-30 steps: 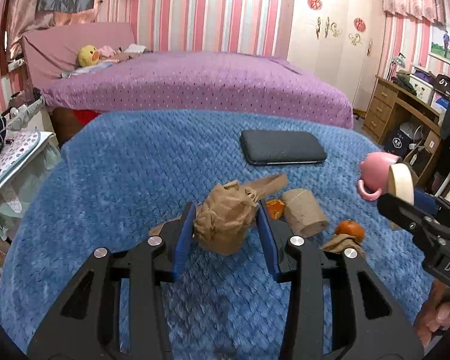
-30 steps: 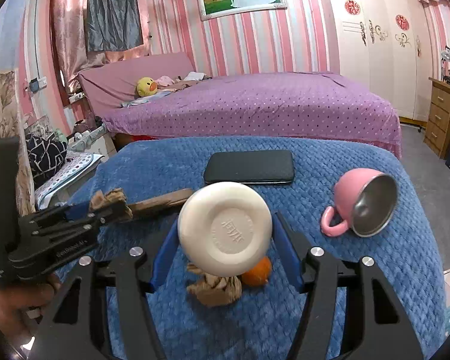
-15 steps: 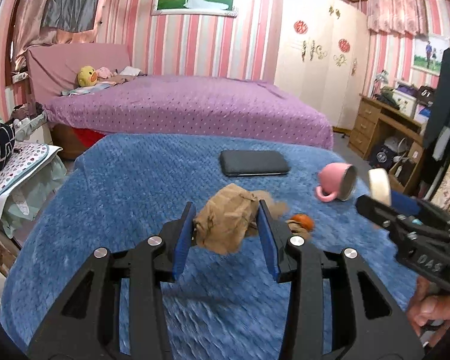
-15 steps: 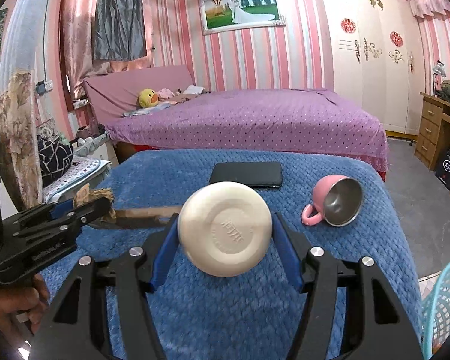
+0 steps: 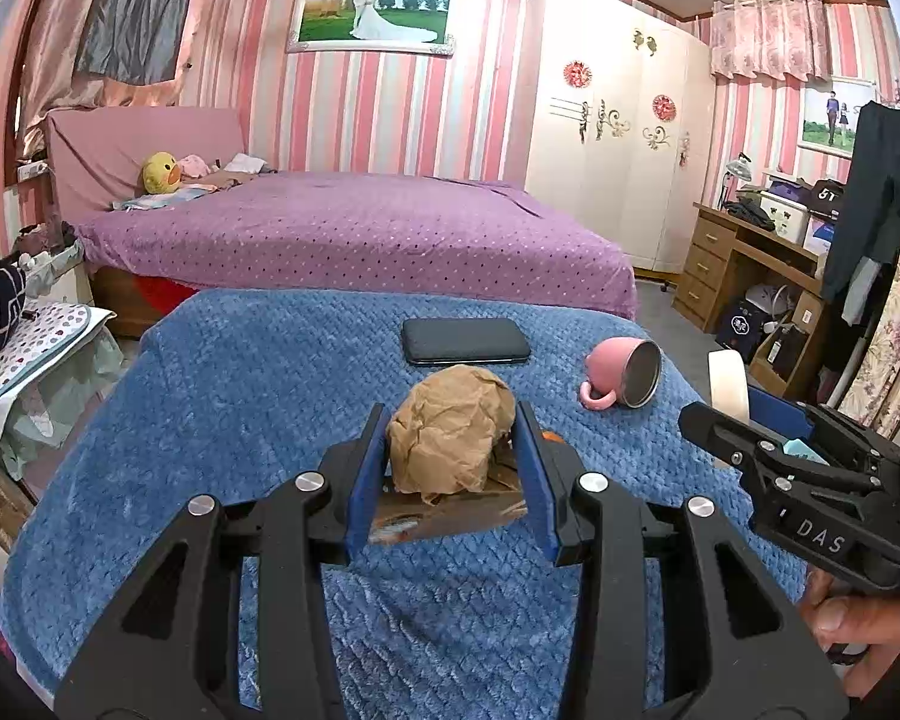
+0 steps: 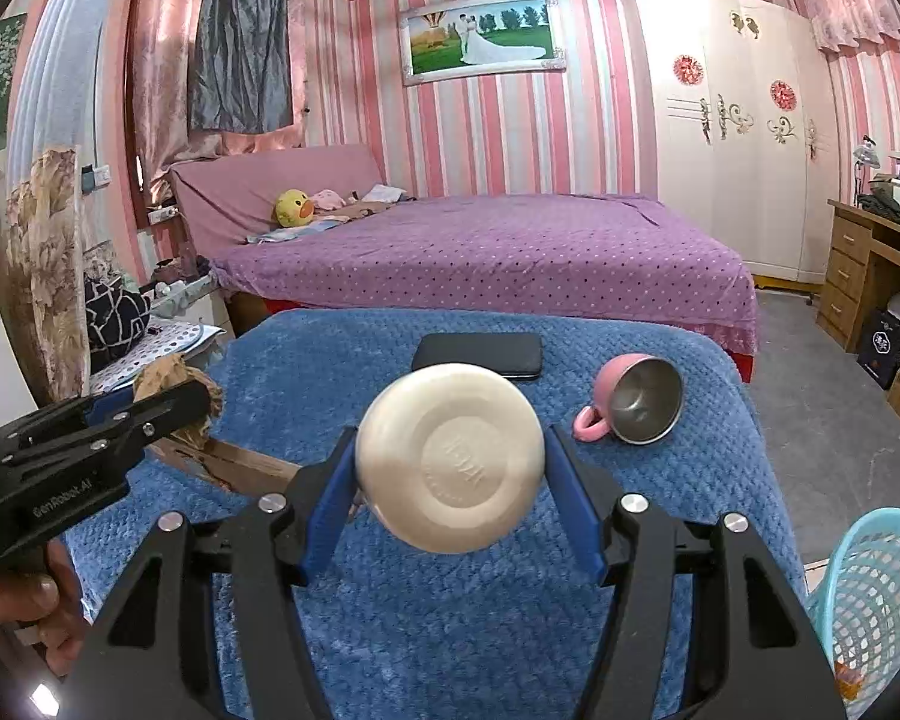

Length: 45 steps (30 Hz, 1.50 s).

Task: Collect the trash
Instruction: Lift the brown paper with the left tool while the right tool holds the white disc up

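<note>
Gripping a crumpled brown paper wad (image 5: 450, 432), the left gripper (image 5: 450, 474) holds it above the blue blanket (image 5: 240, 390); right gripper (image 6: 450, 480) clamps a cream cup (image 6: 449, 456), base toward camera.

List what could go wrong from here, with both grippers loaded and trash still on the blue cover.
The crumpled brown paper in the left gripper is soft and could slip out.

The white cup, pinched on its round sides by the right gripper, may twist loose before the blue basket.

Cardboard and orange scraps could be forgotten.
</note>
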Each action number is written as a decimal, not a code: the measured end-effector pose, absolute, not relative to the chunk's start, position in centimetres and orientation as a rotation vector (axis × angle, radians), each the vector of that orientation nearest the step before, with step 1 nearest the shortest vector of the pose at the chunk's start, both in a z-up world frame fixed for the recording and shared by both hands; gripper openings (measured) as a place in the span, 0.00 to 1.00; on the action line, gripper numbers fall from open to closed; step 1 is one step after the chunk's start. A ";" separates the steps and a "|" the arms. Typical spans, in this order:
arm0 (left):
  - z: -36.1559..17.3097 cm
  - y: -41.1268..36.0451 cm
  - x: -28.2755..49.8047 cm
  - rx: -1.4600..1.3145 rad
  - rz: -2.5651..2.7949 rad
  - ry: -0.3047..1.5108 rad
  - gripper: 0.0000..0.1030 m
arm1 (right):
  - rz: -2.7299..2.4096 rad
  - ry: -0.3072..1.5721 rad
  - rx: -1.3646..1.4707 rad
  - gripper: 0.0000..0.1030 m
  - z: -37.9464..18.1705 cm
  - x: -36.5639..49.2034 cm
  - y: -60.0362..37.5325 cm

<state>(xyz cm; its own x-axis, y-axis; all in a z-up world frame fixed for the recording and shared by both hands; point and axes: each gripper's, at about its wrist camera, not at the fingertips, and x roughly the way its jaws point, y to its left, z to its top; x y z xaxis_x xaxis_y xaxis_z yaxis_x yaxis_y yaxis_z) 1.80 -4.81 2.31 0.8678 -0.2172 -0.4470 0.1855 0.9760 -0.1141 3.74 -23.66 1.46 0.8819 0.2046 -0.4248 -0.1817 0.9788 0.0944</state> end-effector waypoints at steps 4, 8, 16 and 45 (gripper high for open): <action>2.3 -5.3 1.9 -0.066 -0.219 0.472 0.39 | 0.194 0.442 0.061 0.59 1.6 3.9 -24.3; 2.3 -6.0 1.8 -0.061 -0.229 0.474 0.39 | 0.189 0.440 0.063 0.59 1.8 3.9 -24.6; 2.4 -6.4 1.6 -0.061 -0.237 0.472 0.39 | 0.177 0.440 0.062 0.59 2.0 3.5 -25.3; 1.7 -13.4 0.0 -0.035 -0.363 0.465 0.39 | -0.015 0.430 0.082 0.59 2.8 0.1 -35.0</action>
